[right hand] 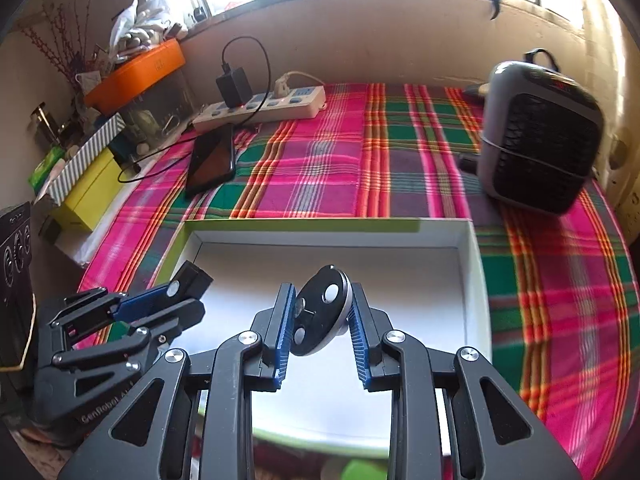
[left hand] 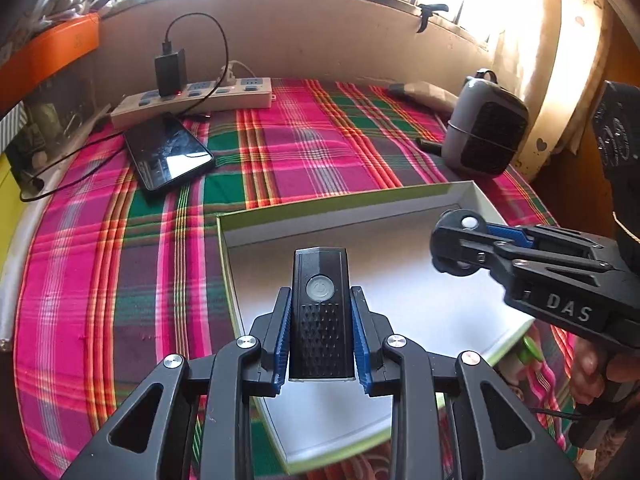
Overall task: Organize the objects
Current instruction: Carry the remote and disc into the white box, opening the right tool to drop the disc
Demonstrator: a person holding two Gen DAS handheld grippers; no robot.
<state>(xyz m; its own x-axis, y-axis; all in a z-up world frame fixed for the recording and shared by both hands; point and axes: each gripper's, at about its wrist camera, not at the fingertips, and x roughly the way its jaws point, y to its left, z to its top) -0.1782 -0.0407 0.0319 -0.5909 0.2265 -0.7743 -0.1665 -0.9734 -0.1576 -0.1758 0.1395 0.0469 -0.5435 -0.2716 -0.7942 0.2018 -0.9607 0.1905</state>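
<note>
My left gripper (left hand: 321, 308) is shut on a black bike light (left hand: 320, 304) with a round power button, held over the white open box (left hand: 344, 216). My right gripper (right hand: 323, 304) is shut on a black round disc (right hand: 320, 312) with white dots, also over the box (right hand: 474, 280). In the left wrist view the right gripper (left hand: 460, 246) comes in from the right with the disc (left hand: 460, 224) above the box's far right corner. In the right wrist view the left gripper (right hand: 182, 292) shows at the left holding the light (right hand: 194, 278).
The box lies on a pink and green plaid cloth (left hand: 300, 152). A smartphone (left hand: 168, 156) and a power strip (left hand: 200, 98) with a charger lie at the back left. A grey heater (right hand: 540, 136) stands at the back right. Boxes and clutter (right hand: 100, 152) line the left edge.
</note>
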